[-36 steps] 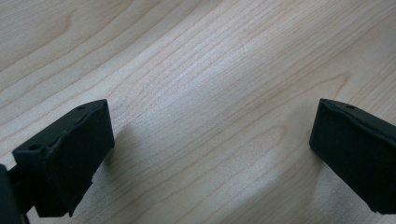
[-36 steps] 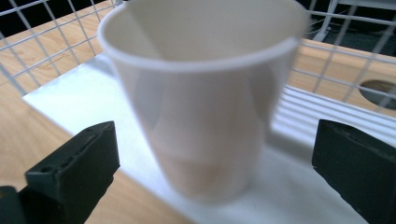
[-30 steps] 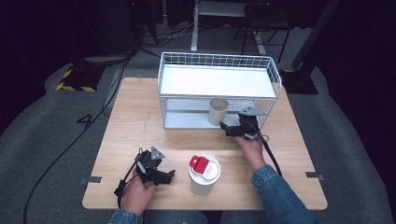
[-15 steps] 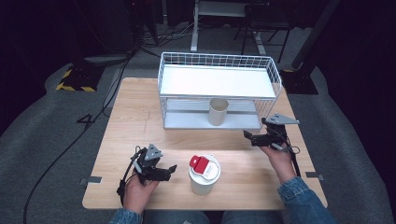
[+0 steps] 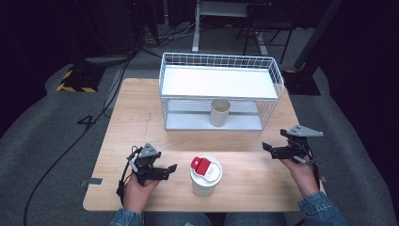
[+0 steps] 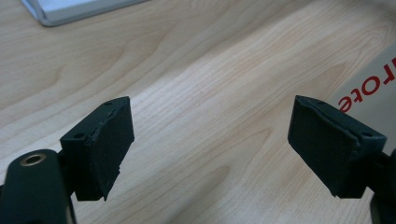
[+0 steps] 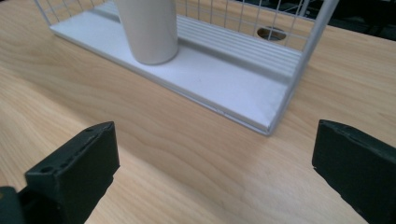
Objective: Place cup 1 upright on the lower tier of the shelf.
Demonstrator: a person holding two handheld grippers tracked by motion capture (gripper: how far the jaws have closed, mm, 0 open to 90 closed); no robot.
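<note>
High view: plain cream cup point(image 5: 219, 112) upright on rack's point(image 5: 216, 123) lower shelf, both tools gaping empty

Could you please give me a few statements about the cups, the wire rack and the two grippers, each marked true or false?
1. The plain cream paper cup stands on the lower shelf of the white wire rack. True.
2. The white cup with the red-tabbed lid lies tipped over. False: it stands upright on the wooden table.
3. The right gripper grips the cream cup. False: its jaws are open and empty.
4. The left gripper is open. True.
</note>
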